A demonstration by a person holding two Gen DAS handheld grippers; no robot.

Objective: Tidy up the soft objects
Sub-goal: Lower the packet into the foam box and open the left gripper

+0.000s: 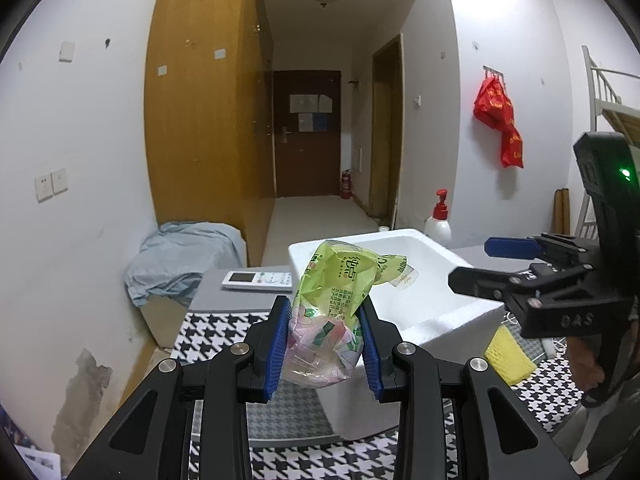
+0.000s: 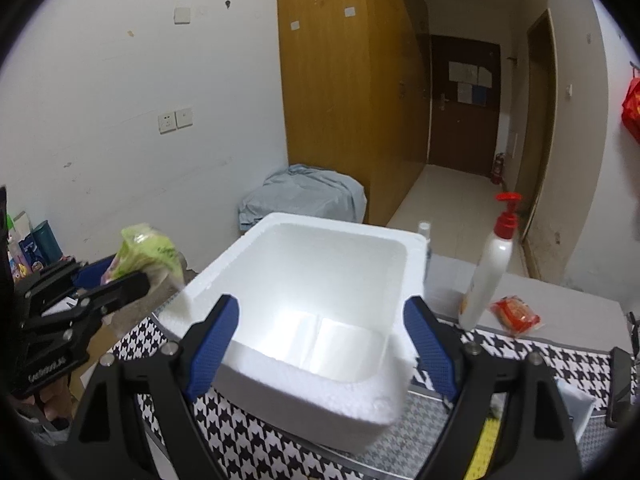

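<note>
My left gripper (image 1: 324,320) is shut on a crumpled green and pink soft plastic packet (image 1: 340,300), with both blue pads pressed into its sides. It holds the packet in the air just before the near left side of a white foam box (image 1: 440,312). In the right wrist view the packet (image 2: 148,252) and left gripper (image 2: 132,276) hang left of the box (image 2: 340,224). My right gripper (image 2: 320,320) stands open over the box's near rim with nothing between its fingers. Only white shows inside the box. The left wrist view has the right gripper (image 1: 480,264) at the right edge.
A yellow sponge (image 1: 510,356) lies right of the box on the houndstooth cloth (image 1: 216,332). A red-capped pump bottle (image 2: 490,272) and a red snack packet (image 2: 516,316) sit to the right. A white remote (image 1: 258,280) lies behind the box, a blue cloth heap (image 1: 180,256) beyond it.
</note>
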